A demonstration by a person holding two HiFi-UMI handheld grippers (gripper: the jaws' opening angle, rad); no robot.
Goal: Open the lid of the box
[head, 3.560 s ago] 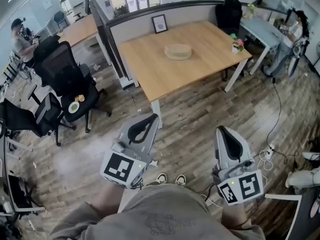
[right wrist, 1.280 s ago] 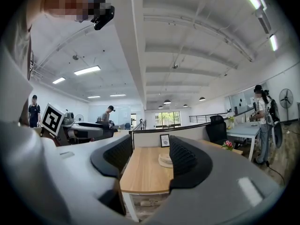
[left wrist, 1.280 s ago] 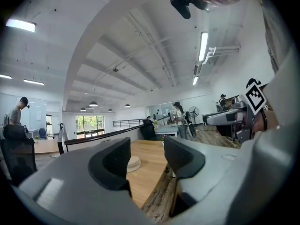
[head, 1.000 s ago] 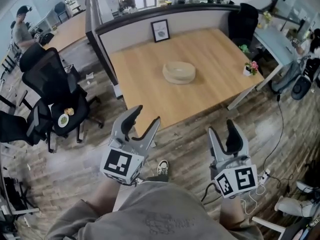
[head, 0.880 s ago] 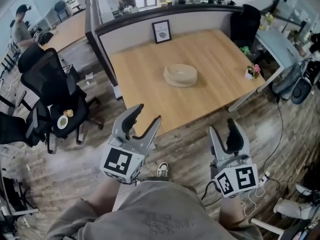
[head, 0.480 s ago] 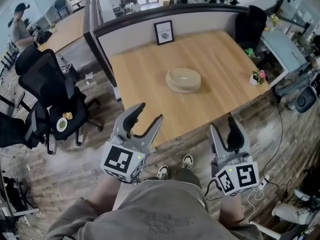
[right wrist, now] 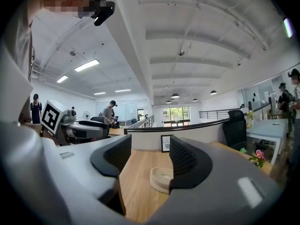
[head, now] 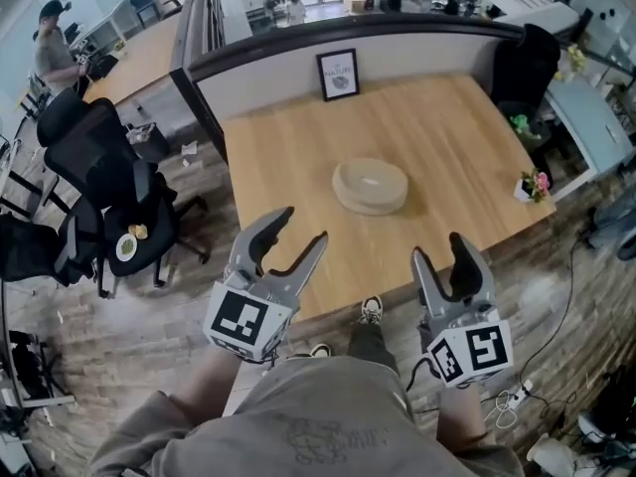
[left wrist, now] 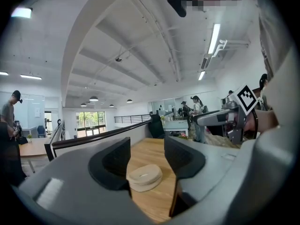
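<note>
Two grippers are held up by the near edge of the bench. The left gripper is kept with its jaws apart, and nothing is gripped. The right gripper is kept open and empty too. The round box is set near the middle of the bench, with its lid shut.

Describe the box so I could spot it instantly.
Find the big wooden desk against the grey partition. Near its middle sits a low, round, pale box. The framed picture and flower pot stand upright at the edges; only it lies flat.
</note>
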